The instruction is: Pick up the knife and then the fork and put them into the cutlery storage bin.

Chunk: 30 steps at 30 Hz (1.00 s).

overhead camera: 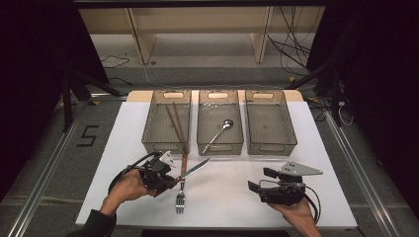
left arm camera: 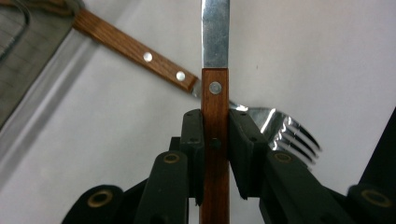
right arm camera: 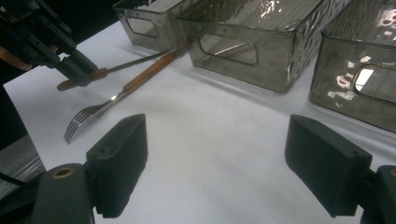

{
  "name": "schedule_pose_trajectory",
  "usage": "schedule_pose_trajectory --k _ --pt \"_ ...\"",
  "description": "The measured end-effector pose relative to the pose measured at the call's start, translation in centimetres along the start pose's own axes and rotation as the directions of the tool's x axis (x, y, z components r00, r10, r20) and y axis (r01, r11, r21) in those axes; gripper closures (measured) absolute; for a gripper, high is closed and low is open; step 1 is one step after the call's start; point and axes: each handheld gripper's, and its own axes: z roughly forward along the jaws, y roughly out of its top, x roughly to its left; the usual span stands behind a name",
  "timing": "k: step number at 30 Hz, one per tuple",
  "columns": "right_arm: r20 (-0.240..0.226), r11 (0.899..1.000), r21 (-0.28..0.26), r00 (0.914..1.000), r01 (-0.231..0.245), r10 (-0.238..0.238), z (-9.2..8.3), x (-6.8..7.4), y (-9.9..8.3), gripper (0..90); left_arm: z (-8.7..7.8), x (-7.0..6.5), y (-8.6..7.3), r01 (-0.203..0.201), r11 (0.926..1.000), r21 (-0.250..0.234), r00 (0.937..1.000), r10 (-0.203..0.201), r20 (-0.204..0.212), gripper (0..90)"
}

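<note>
Your left gripper [left arm camera: 215, 140] clamps the knife [left arm camera: 215, 84] by its wooden handle, above the fork [left arm camera: 280, 126]. Your right gripper [right arm camera: 233, 163] stands wide over the worktop [right arm camera: 210, 140].

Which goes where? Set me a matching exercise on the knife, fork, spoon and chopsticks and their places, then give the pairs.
Things:
1 knife
2 fork
3 spoon
4 chopsticks

Places:
A in the middle bin
B in the left bin
C clamped in the left gripper
D flat on the white table

Pairs: 1-C, 2-D, 3-A, 4-B
</note>
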Motion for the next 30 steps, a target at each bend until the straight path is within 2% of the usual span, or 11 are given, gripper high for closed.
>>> schedule_pose_trajectory --k 6,10,14,16,20,30 --pt "0.001 1.000 -0.005 1.0000 -0.002 0.002 -0.1 0.0 0.0 22.1 -0.4 0.2 0.7 0.034 0.9970 -0.070 0.9994 -0.034 0.004 75.9" --pt "0.001 1.000 -0.012 1.0000 -0.002 0.002 -0.3 0.0 0.0 22.1 -0.5 0.1 1.3 0.035 0.9941 -0.102 0.9994 -0.034 0.007 75.9" --pt "0.001 1.000 -0.010 1.0000 -0.004 0.004 -0.2 0.0 0.0 22.1 -0.8 0.1 2.3 0.044 0.9879 -0.149 0.9990 -0.043 0.011 76.0" --pt "0.000 1.000 -0.012 1.0000 -0.005 0.005 -0.3 0.1 0.0 22.0 -1.0 0.0 3.0 0.039 0.9855 -0.165 0.9992 -0.038 0.006 75.9" --pt "0.000 1.000 -0.013 0.9999 -0.011 0.011 -0.5 0.1 -0.1 22.1 -1.1 -0.3 4.7 0.035 0.9789 -0.201 0.9992 -0.031 0.023 75.9" --pt "-0.006 1.000 -0.022 0.9999 -0.010 0.010 -0.5 0.1 -0.4 22.0 -0.1 -0.4 9.2 0.038 0.9659 -0.256 0.9989 -0.030 0.035 75.9"
